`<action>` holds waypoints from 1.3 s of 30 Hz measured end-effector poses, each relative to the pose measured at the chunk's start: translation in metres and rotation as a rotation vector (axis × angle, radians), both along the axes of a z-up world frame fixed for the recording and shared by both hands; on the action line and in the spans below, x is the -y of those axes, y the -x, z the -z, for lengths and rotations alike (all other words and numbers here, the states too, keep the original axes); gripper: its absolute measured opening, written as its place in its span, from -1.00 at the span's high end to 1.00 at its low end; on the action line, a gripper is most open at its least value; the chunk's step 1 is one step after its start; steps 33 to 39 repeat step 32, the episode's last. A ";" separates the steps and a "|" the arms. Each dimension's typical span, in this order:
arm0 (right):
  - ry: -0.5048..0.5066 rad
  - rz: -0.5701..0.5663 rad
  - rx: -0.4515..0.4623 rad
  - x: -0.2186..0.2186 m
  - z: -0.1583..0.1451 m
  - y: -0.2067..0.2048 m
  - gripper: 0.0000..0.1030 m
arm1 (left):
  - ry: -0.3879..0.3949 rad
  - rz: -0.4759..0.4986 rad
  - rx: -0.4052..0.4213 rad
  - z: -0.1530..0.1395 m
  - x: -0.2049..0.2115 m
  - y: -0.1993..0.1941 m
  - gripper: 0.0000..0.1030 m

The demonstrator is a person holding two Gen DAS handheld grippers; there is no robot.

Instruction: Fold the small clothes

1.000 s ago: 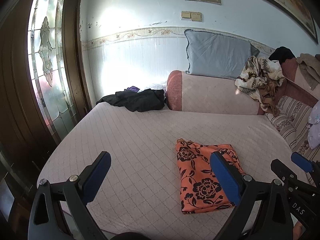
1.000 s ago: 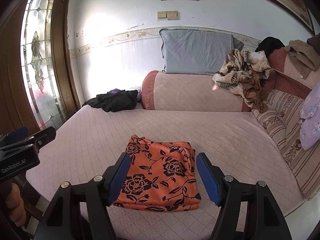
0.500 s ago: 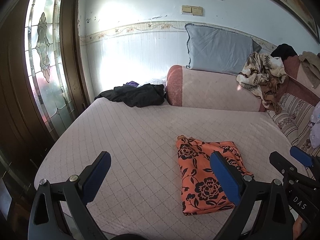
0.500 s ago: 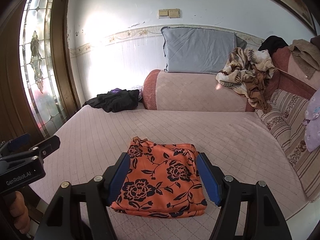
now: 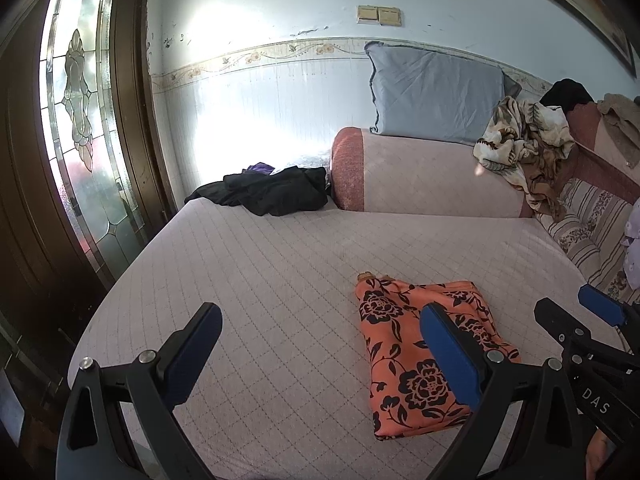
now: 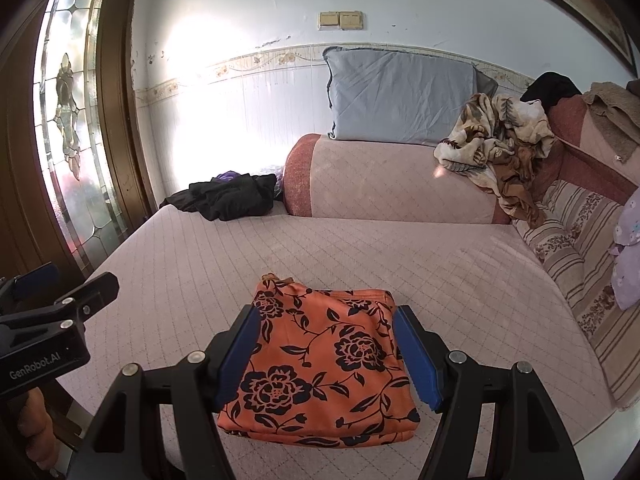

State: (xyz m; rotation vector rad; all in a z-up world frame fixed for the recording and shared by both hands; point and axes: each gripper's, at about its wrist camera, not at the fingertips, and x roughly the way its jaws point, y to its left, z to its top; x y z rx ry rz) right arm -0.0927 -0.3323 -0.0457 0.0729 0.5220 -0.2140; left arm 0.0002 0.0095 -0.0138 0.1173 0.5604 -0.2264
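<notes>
The left tongs (image 5: 320,354) stand wide open with nothing between their blue pads, hanging above the quilted pink bed (image 5: 256,280). The folded orange garment (image 5: 416,356) with black flowers lies flat on the bed ahead and to the right of them, partly behind their right finger, and not touched by either finger. Further right in that view the right tongs (image 5: 576,312) show from the side, beyond the far edge of the garment.

From the right wrist view, the right tongs (image 6: 326,354) are open about as wide as the garment and grip nothing; the folded orange garment (image 6: 320,368) lies directly in front of them, seen between the two blue pads, its near edge below the fingertips. Whether the pads touch the cloth cannot be told. The left tongs (image 6: 60,292) appear off to the left, well apart from the garment.

Far ahead of both tongs, a heap of black clothes (image 6: 228,196) lies at the back of the bed beside a pink bolster (image 6: 392,184), and a grey-blue pillow (image 6: 400,96) leans on the wall above it. A crumpled patterned blanket (image 6: 492,140) hangs over the bolster's right end
</notes>
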 end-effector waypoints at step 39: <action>-0.036 0.014 -0.054 0.017 0.019 -0.028 -0.40 | 0.012 0.045 -0.017 0.015 0.009 -0.028 -0.92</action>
